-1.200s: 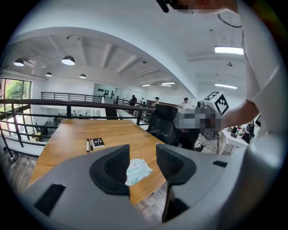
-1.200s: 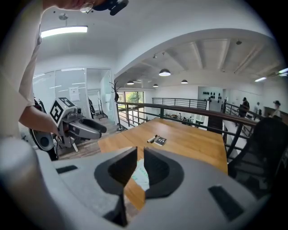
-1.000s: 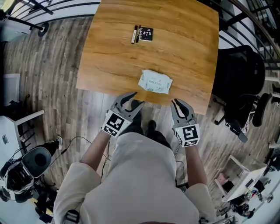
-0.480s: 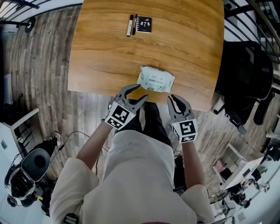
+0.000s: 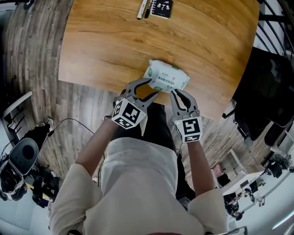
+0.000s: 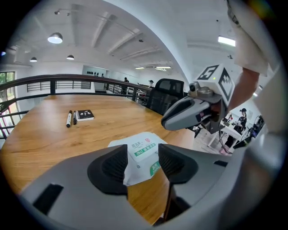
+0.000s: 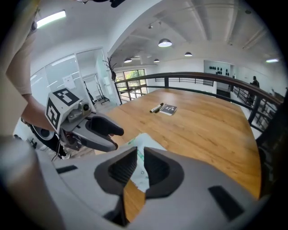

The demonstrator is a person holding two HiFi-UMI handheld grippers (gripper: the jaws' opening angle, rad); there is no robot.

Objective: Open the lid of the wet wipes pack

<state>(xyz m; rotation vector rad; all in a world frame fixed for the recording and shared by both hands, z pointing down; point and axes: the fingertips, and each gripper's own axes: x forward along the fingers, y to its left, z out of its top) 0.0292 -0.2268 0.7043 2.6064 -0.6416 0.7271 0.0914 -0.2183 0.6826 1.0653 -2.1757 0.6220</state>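
Note:
A white and green wet wipes pack lies flat near the front edge of the wooden table, lid down. My left gripper is at the pack's near left corner. It is open and its jaws have just been opening. The pack shows in the gap, but the pads do not press on it. My right gripper hovers at the pack's near right side, its jaws a narrow gap apart with nothing held. Past that gap the pack is visible. Each gripper view shows the other gripper: the right gripper and the left gripper.
A black marker and a small black notebook lie at the table's far side. A black office chair stands to the right of the table. Below the front edge is wooden floor, with equipment and cables at the left.
Both grippers have come down and forward from in front of the table edge to the pack's near side. The left jaws stand a little wider.

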